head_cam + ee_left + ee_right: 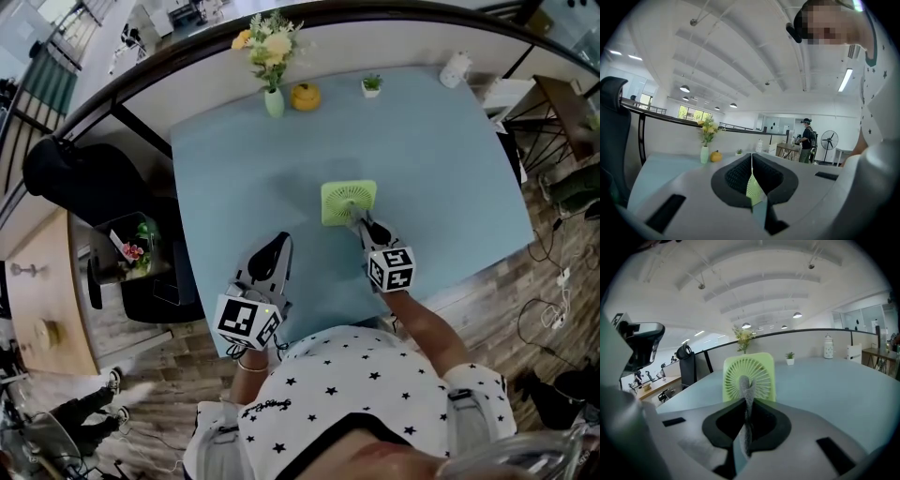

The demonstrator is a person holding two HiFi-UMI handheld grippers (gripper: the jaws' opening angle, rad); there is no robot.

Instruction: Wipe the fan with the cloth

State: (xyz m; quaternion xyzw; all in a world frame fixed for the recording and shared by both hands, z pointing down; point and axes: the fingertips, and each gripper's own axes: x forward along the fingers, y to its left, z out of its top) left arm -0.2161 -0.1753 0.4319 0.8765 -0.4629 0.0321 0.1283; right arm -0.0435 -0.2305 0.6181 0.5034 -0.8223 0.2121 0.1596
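Observation:
A small green square fan (349,202) stands upright in the middle of the light blue table (450,178). My right gripper (364,227) is just in front of it, shut on a grey cloth (746,389). In the right gripper view the cloth sticks up from between the jaws, right before the fan's grille (759,376). My left gripper (279,246) rests lower left of the fan, apart from it, shut and holding nothing. In the left gripper view (751,158) a sliver of the fan (753,188) shows below the closed jaws.
Along the table's far edge stand a vase of flowers (272,97), an orange pumpkin (305,96), a small potted plant (372,86) and a white jar (455,68). A black chair (80,178) is left of the table. The person stands at the near edge.

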